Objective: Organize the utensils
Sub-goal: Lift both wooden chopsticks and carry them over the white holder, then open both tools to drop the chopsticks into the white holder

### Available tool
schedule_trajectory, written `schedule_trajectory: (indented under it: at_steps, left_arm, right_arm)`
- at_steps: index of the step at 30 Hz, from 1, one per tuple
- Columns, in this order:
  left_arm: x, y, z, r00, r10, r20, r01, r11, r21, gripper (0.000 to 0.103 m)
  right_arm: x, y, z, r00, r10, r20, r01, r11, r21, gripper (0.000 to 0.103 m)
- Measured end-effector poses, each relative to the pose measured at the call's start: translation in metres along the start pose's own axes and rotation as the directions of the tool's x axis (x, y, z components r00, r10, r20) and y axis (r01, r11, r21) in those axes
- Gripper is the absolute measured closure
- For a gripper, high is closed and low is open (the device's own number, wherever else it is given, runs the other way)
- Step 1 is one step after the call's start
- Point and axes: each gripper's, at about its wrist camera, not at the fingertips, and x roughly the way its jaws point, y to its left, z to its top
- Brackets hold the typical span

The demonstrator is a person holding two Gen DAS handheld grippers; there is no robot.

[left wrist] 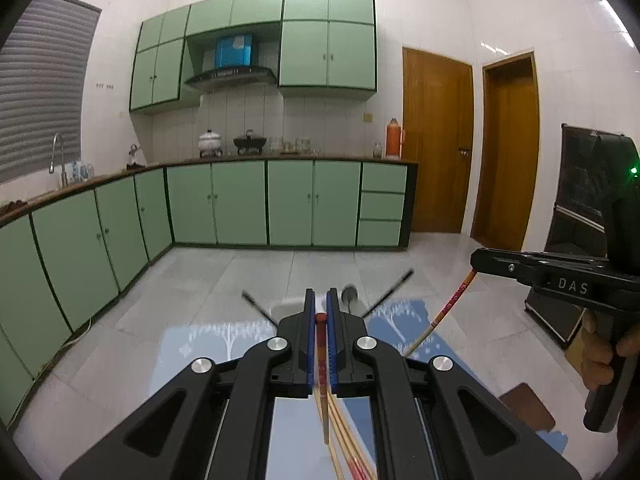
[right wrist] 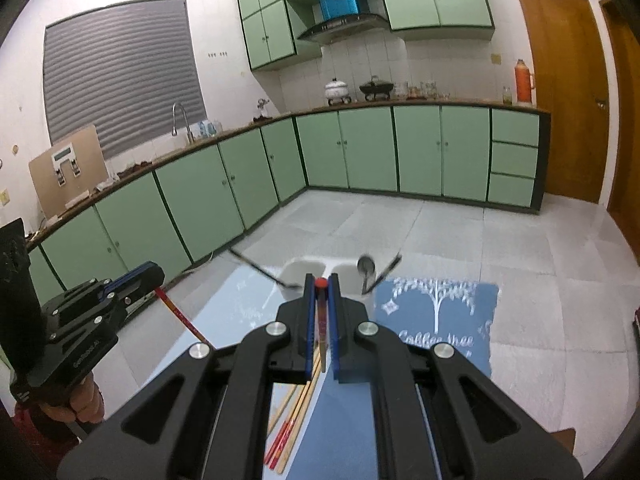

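My left gripper (left wrist: 320, 294) is shut on a chopstick with a red top (left wrist: 321, 332), held above the table. My right gripper (right wrist: 321, 280) is shut on another red-topped chopstick (right wrist: 321, 320). Each gripper shows in the other's view: the right gripper (left wrist: 476, 260) with its chopstick (left wrist: 448, 312) hanging down, and the left gripper (right wrist: 158, 272) with its chopstick (right wrist: 178, 314). Just beyond the fingertips stands a white two-compartment holder (right wrist: 304, 268) with a metal spoon (right wrist: 366, 268) and black-handled utensils. Loose chopsticks (right wrist: 292, 420) lie on the table below.
A blue cloth with a white tree print (right wrist: 436, 304) covers the table. Green kitchen cabinets (left wrist: 240, 204) run along the far wall and the left. Wooden doors (left wrist: 436, 140) stand at the right. A hand (left wrist: 600, 356) holds the right gripper's handle.
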Motion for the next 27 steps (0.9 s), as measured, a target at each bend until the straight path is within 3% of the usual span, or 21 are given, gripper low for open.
schedule_trajectory:
  at_steps: [9, 16, 24, 27]
  left_arm:
    - [0.01, -0.007, 0.061, 0.99, 0.0, 0.138, -0.004, 0.999, 0.033, 0.098]
    - [0.047, -0.006, 0.101, 0.976, 0.021, 0.218, -0.03, 0.999, 0.04, 0.098]
    - [0.112, 0.006, 0.091, 0.981, 0.052, 0.185, -0.058, 0.998, 0.025, 0.098]
    - [0.137, 0.014, 0.078, 0.989, 0.061, 0.137, -0.063, 0.998, 0.013, 0.098]
  right_arm:
    - [0.004, -0.003, 0.055, 0.997, -0.02, 0.08, 0.023, 0.999, -0.04, 0.098]
    - [0.039, -0.011, 0.084, 0.994, -0.049, 0.093, 0.056, 0.996, -0.07, 0.098]
    - [0.105, -0.025, 0.074, 0.998, -0.059, -0.002, 0.059, 0.997, -0.055, 0.098]
    - [0.127, -0.027, 0.064, 0.997, -0.06, -0.041, 0.057, 0.997, -0.059, 0.098]
